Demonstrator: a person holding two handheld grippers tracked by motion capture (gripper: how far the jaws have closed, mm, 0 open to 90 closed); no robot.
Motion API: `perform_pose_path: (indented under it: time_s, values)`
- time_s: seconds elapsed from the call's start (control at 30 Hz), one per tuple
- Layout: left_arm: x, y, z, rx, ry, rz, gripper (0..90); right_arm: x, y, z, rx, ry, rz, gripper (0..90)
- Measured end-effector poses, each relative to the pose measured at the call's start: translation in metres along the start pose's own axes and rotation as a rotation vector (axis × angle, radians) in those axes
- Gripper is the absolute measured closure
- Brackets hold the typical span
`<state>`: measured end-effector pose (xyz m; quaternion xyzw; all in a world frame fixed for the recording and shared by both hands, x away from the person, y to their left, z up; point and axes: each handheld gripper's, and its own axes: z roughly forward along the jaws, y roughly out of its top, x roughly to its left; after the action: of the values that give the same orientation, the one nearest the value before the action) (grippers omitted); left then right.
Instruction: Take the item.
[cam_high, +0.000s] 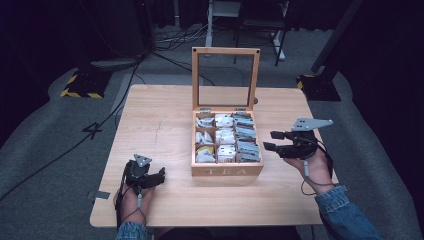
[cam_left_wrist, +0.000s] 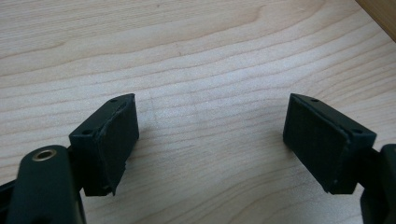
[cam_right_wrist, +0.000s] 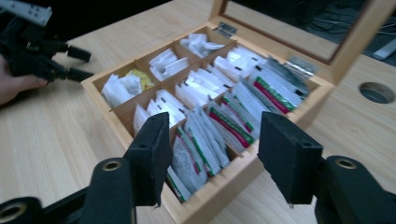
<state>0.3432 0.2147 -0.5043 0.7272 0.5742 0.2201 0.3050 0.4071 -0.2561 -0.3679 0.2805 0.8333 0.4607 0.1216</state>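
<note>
Tea box (cam_high: 227, 170) sits open at the table's (cam_high: 160, 115) centre in the high view, lid (cam_high: 225, 78) upright on its far side, my left gripper (cam_high: 159, 176) near-left of it, my right gripper (cam_high: 272, 141) just right. From my left gripper (cam_left_wrist: 210, 140), jaws gape wide above bare wood. From my right gripper (cam_right_wrist: 212, 154), jaws stand apart, empty, over the box's (cam_right_wrist: 224, 184) packed tea bags (cam_right_wrist: 219, 119).

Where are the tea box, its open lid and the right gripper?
tea box (cam_high: 227, 171), high view, front wall with lettering.
open lid (cam_high: 196, 80), high view, left side of its wooden frame.
right gripper (cam_high: 270, 140), high view, between its fingertips.
</note>
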Motion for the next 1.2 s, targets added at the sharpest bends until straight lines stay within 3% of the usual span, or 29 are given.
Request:
perform_pose_path:
  time_s: [0.1, 0.27, 0.43, 0.57, 0.67, 0.7, 0.8, 1.2]
  values:
    - [0.000, 0.000, 0.000, 0.000, 0.000, 0.000, 18.8, 0.007, 0.007, 0.013, 0.033, 0.023, -0.035, 42.8]
    - [0.000, 0.000, 0.000, 0.000, 0.000, 0.001, 18.8, 0.012, 0.016, 0.028, 0.059, 0.041, -0.044, 42.4]
    - [0.000, 0.000, 0.000, 0.000, 0.000, 0.000, 18.8, 0.018, 0.026, 0.049, 0.109, 0.096, -0.056, 50.0]
    - [0.000, 0.000, 0.000, 0.001, 0.000, 0.001, 18.8, 0.024, 0.030, 0.063, 0.127, 0.090, -0.071, 52.1]
    - [0.000, 0.000, 0.000, 0.001, 0.000, 0.000, 18.8, 0.027, 0.030, 0.072, 0.142, 0.121, -0.082, 55.6]
    - [0.000, 0.000, 0.000, 0.001, 0.000, 0.000, 18.8, 0.031, 0.030, 0.082, 0.179, 0.151, -0.095, 59.3]
    - [0.000, 0.000, 0.000, 0.000, 0.001, 0.000, 18.8, 0.036, 0.028, 0.097, 0.225, 0.178, -0.113, 61.2]
    - [0.000, 0.000, 0.000, -0.001, 0.002, 0.000, 18.8, 0.038, 0.022, 0.126, 0.356, 0.214, -0.130, 75.1]
